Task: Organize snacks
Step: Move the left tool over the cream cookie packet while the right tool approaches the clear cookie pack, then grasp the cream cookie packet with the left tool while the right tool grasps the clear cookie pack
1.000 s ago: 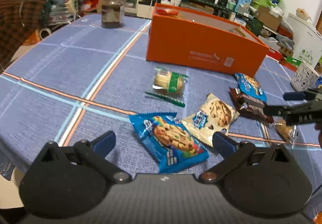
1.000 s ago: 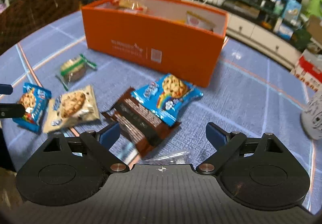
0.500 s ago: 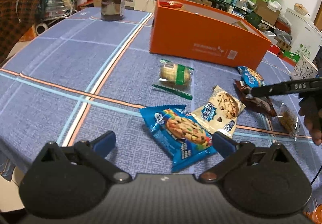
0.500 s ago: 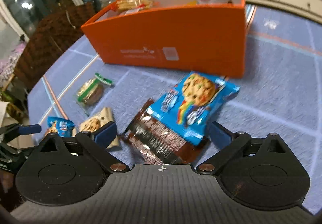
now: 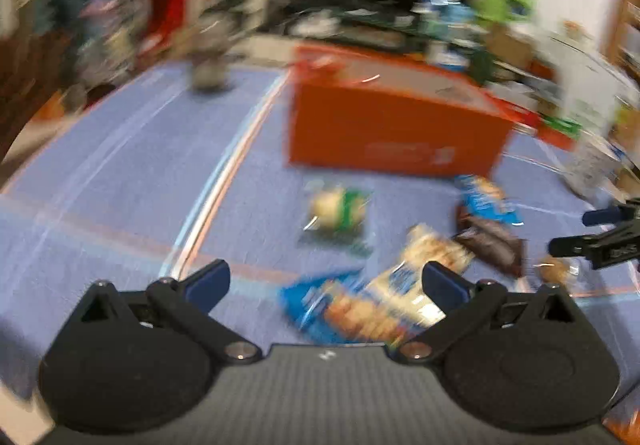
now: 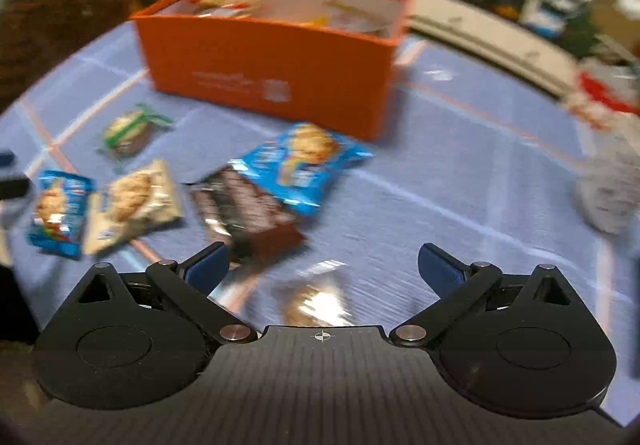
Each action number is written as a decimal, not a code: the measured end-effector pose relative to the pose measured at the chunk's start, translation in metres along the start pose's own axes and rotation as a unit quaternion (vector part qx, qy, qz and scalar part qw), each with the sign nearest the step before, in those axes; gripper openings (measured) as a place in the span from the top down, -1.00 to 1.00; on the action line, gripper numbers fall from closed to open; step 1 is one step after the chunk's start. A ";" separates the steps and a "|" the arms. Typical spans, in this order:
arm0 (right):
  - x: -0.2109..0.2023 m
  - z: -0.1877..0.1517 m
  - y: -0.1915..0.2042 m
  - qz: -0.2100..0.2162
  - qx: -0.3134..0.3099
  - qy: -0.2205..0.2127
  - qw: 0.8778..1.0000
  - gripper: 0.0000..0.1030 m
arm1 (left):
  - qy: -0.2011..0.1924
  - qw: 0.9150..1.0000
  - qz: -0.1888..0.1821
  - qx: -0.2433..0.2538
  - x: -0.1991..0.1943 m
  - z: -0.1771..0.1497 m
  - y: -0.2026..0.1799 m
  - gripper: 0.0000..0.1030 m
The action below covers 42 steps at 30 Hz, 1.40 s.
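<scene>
Both views are motion-blurred. An orange box stands on the blue tablecloth, with several snacks inside it in the right wrist view. Loose on the cloth are a green-banded cake, a blue cookie pack, a cream cookie pack, a brown bar, another blue cookie pack and a clear-wrapped cookie. My left gripper is open above the blue and cream packs. My right gripper is open above the clear-wrapped cookie, and also shows in the left wrist view.
A dark jar stands at the table's far left. A white cup stands at the right. Cluttered shelves, a TV and boxes lie beyond the table's far edge.
Both grippers have swung quickly and the views blurred. The right gripper pulled back from the brown bar and blue pack and now hangs over the clear-wrapped cookie. Both stay open and empty.
</scene>
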State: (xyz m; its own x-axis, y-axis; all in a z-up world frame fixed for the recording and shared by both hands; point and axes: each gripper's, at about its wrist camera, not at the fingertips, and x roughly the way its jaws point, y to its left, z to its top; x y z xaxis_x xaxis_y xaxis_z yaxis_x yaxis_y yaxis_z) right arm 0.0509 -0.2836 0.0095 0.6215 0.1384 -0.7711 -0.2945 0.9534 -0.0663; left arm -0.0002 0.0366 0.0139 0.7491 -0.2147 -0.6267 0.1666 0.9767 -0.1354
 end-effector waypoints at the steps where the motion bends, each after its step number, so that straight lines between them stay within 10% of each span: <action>1: -0.005 -0.004 0.000 -0.020 0.012 -0.004 1.000 -0.83 | 0.004 0.999 -0.029 0.036 0.002 0.009 -0.005 -0.96; 7: -0.010 -0.037 0.009 -0.047 -0.024 -0.017 0.998 -0.80 | 0.011 0.972 -0.118 0.205 0.039 0.024 -0.042 -0.96; 14: 0.018 -0.038 -0.006 0.014 -0.011 0.010 1.000 -0.17 | 0.060 0.968 -0.154 0.189 0.071 0.012 -0.049 -0.62; 35: 0.021 -0.040 -0.007 0.045 0.004 0.010 0.999 -0.12 | 0.093 0.964 -0.167 0.186 0.098 0.009 -0.057 -0.29; 38: 0.020 -0.039 -0.006 0.045 0.004 0.013 0.999 0.02 | 0.092 0.963 -0.154 0.199 0.099 0.008 -0.060 0.08; 42: 0.018 -0.035 0.001 0.044 0.003 0.022 0.999 0.39 | 0.098 0.964 -0.167 0.179 0.095 0.011 -0.058 0.08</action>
State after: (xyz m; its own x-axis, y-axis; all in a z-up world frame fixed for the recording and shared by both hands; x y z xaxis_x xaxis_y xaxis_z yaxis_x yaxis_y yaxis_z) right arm 0.0363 -0.2896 -0.0265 0.5609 0.2094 -0.8010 -0.3412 0.9400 0.0068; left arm 0.0686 -0.0405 -0.0296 0.4849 -0.4790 -0.7317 0.6156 0.7812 -0.1034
